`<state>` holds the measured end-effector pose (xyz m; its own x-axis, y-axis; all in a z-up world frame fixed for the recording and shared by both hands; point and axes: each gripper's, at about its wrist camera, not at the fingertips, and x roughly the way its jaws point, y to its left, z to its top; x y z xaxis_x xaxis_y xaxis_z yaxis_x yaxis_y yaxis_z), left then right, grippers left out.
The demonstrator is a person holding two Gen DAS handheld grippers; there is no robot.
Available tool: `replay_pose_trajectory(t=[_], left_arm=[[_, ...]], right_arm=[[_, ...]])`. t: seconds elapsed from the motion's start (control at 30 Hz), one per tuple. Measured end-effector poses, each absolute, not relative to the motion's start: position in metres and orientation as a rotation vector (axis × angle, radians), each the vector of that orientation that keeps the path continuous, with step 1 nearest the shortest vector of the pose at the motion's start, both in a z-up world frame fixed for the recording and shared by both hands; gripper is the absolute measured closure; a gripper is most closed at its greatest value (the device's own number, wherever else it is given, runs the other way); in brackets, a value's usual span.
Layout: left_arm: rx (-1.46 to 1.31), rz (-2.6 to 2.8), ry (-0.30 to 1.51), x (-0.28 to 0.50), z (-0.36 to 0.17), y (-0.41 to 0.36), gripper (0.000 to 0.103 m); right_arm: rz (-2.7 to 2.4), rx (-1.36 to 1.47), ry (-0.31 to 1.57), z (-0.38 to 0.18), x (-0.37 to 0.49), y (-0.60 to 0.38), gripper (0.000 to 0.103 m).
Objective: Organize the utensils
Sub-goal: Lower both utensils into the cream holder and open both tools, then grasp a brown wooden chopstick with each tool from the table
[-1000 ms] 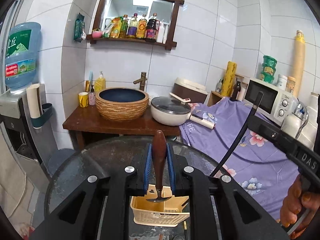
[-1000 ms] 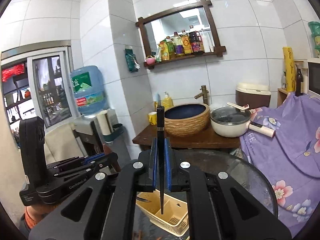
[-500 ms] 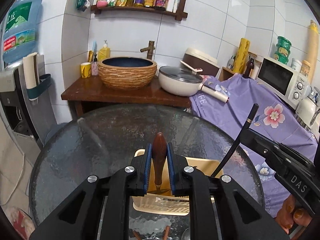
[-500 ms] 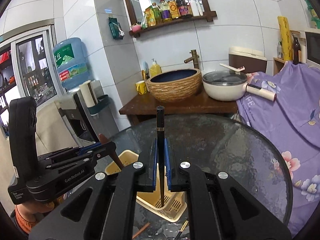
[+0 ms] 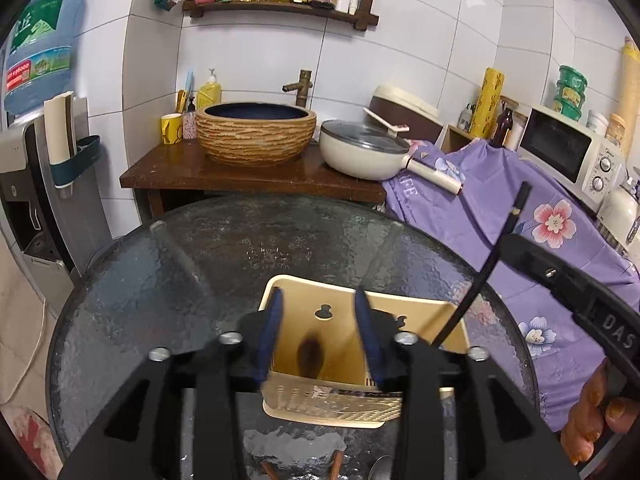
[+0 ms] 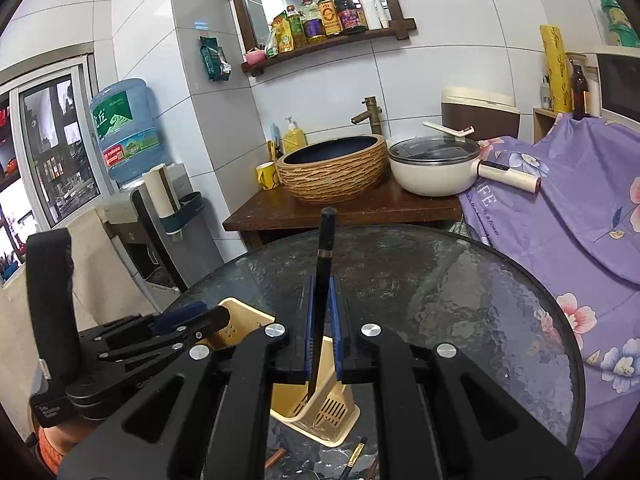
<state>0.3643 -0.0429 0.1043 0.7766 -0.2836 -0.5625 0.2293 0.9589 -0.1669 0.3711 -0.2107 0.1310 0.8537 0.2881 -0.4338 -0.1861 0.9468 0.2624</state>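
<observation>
Your left gripper (image 5: 318,330) has its jaws spread and opening, blue pads clear on either side of a blurred wooden-handled utensil (image 5: 310,354) that sits between them without touching, low in the centre of the left wrist frame. That utensil is inside the yellow utensil basket (image 5: 424,316), just beyond the pads, on the round glass table (image 5: 208,260).

Your right gripper (image 6: 323,330) has its jaws pressed together on a black chopstick (image 6: 325,264), pinched upright between the blue pads in the centre of the right wrist frame. Its lower tip reaches into the basket's slotted compartment (image 6: 332,412); its top end stands above the pads against the table's far edge. In the left wrist view the same chopstick runs as a slanted dark line at the right.

More utensils (image 6: 356,452) lie on the glass at the bottom edge, in front of the basket. Your left gripper also shows at lower left of the right wrist frame, over the basket's near corner.
</observation>
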Motion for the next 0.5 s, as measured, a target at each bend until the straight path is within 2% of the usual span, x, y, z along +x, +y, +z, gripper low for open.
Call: replay_pose_trajectory(t=[0.07, 0.13, 0.2, 0.27, 0.33, 0.5], left_arm=[[-0.106, -0.283, 0.593, 0.356, 0.109, -0.04, 0.048], [-0.122, -0.288, 0.559, 0.344, 0.113, -0.035, 0.029], [-0.141, -0.283, 0.525, 0.329, 0.116, -0.029, 0.02], [-0.149, -0.284, 0.514, 0.318, 0.116, -0.026, 0.018], [-0.153, -0.284, 0.51, 0.305, 0.115, -0.022, 0.011], [-0.108, -0.27, 0.512, 0.274, 0.1, -0.018, 0.007]], right_arm=[[0.245, 0.218, 0.49, 0.13, 0.371, -0.213, 0.08], [0.235, 0.237, 0.467, 0.131, 0.364, -0.219, 0.047], [0.217, 0.239, 0.44, 0.133, 0.354, -0.223, 0.046], [0.197, 0.218, 0.431, 0.135, 0.343, -0.223, 0.046], [0.196, 0.218, 0.426, 0.134, 0.331, -0.226, 0.046], [0.162, 0.203, 0.481, 0.11, 0.307, -0.234, 0.046]])
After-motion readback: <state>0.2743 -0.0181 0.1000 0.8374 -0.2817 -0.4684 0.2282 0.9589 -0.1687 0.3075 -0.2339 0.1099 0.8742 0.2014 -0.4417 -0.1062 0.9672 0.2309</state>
